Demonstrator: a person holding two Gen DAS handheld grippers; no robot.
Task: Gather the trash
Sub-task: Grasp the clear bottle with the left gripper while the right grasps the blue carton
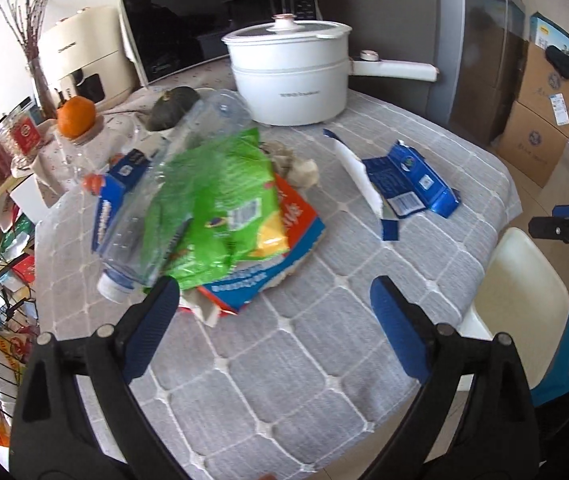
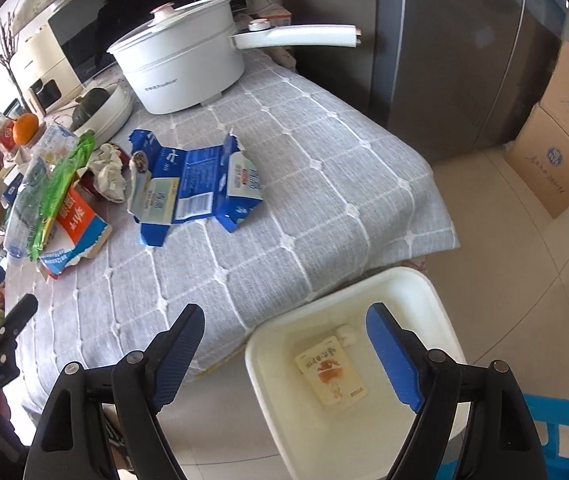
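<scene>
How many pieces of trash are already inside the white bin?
1: a small drink pouch lies on the bottom of the white bin, beside the table. The bin's near part is cut off, so more may be hidden.

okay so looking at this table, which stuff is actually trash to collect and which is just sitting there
Trash job: clear plastic bottle, green snack bag, torn red carton, crumpled paper, flattened blue carton, white bin already holding a pouch.

Just sitting there: white electric pot, microwave, orange, dark squash.
</scene>
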